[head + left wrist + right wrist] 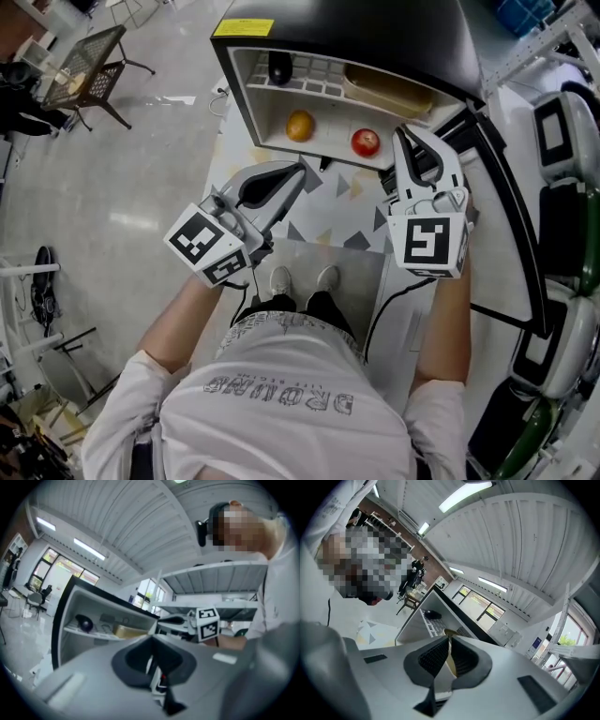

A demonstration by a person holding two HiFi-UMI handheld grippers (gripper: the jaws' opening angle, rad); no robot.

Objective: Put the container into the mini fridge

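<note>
The mini fridge [356,28] stands open on the floor in front of the person, its door [511,216] swung out to the right. The container [389,91], a shallow tan tub, sits on the upper wire shelf [314,73] toward its right end, fully inside. A dark rounded thing [279,67] lies at the left end of the same shelf. On the fridge's bottom surface an orange [299,126] rests left of centre and a red apple [365,142] right of centre, well apart. Both grippers are held outside the opening, just short of its front edge. The left gripper [298,173] points up and right toward the fridge, its jaws pressed together with nothing between them. The right gripper [405,133] points straight at the right half of the opening, its tips near the apple, its jaws likewise closed on nothing. Beneath the grippers a pale mat [347,202] with triangle shapes covers the floor, and the person's shoes [281,279] stand at its near edge.
</note>
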